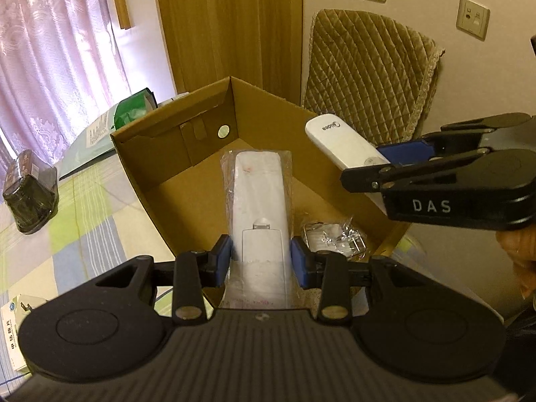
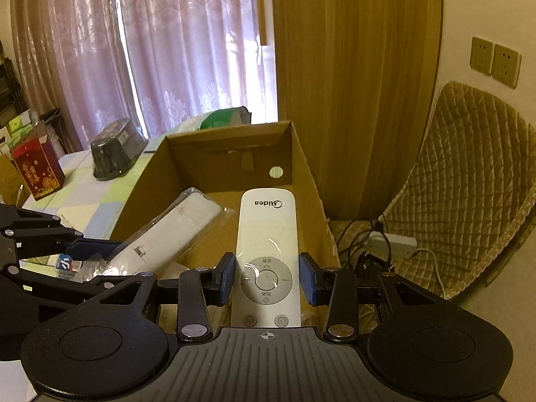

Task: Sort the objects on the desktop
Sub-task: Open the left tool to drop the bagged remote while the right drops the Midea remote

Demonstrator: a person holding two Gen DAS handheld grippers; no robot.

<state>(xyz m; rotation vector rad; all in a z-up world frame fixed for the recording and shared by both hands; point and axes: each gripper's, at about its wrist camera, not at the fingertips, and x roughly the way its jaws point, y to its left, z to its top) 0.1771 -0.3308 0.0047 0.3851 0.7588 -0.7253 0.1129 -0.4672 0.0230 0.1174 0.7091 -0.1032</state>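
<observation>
An open cardboard box [image 1: 167, 127] stands on the checked tablecloth. My left gripper [image 1: 263, 258] is shut on a white remote in a clear plastic wrap [image 1: 259, 194], which points out over the box's inside. From the right comes my right gripper [image 1: 372, 164], shut on a white Midea remote [image 1: 338, 140] above the box's right wall. In the right wrist view the right gripper [image 2: 267, 278] clamps the Midea remote [image 2: 266, 234] at its round button pad, over the box [image 2: 301, 167]. The left gripper [image 2: 110, 264] and wrapped remote [image 2: 174, 231] sit at the left.
A small clear bag with metal parts [image 1: 331, 238] lies on the box floor. On the table are a wrapped black bowl [image 1: 30, 194], a green package [image 1: 130, 110], a red box [image 2: 38, 171] and a medicine box [image 1: 13, 335]. A quilted chair [image 2: 469, 167] holds a power strip [image 2: 392, 244].
</observation>
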